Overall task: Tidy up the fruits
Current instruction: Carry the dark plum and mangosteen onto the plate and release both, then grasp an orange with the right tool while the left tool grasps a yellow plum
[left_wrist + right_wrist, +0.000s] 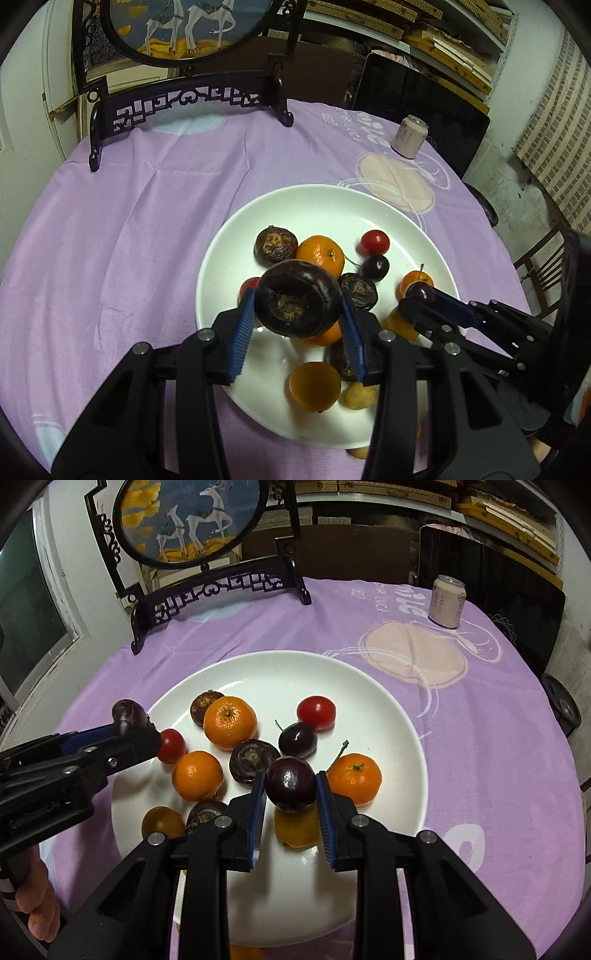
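A white plate (295,210) (280,672) on the purple tablecloth holds several fruits: tangerines (229,722), red cherry tomatoes (316,712), dark water chestnuts (253,762) and a dark cherry (297,740). My left gripper (298,308) is shut on a dark water chestnut (298,299) and holds it above the plate's left part; it also shows in the right wrist view (127,716). My right gripper (291,794) is shut on a dark cherry (291,783) above the plate; it also shows in the left wrist view (421,293).
A black carved stand with a round deer painting (192,520) stands at the table's far left. A pale drink can (447,602) stands at the far right. A small yellow fruit (359,451) lies on the cloth by the plate's near rim. Chairs and shelves lie beyond the table.
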Action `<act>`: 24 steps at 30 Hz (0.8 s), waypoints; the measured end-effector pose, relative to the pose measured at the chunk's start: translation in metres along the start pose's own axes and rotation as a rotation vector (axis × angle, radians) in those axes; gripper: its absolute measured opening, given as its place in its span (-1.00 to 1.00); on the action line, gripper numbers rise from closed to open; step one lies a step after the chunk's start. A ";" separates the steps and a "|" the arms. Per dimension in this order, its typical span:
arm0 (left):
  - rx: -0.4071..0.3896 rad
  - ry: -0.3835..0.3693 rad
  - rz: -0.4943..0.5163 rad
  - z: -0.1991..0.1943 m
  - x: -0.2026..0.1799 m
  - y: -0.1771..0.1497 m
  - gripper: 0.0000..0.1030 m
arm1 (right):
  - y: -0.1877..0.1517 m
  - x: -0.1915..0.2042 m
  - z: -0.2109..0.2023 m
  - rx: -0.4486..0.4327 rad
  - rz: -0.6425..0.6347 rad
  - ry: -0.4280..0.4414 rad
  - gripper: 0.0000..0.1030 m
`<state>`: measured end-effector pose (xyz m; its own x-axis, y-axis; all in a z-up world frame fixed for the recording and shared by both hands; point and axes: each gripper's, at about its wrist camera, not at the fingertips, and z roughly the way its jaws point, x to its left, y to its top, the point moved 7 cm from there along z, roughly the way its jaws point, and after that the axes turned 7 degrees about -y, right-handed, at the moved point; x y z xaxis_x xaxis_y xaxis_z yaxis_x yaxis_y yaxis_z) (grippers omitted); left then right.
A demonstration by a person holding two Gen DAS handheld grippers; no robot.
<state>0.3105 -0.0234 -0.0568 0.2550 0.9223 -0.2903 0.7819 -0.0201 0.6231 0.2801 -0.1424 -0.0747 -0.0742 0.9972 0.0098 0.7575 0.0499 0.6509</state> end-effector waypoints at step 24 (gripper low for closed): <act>-0.021 -0.069 0.090 -0.091 -0.023 -0.148 0.37 | -0.126 0.002 -0.093 -0.019 -0.013 -0.007 0.27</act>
<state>0.1377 -0.0066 -0.0765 0.3623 0.8886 -0.2812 0.7420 -0.0924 0.6640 0.1239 -0.1523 -0.0860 -0.0791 0.9969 -0.0043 0.7438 0.0619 0.6656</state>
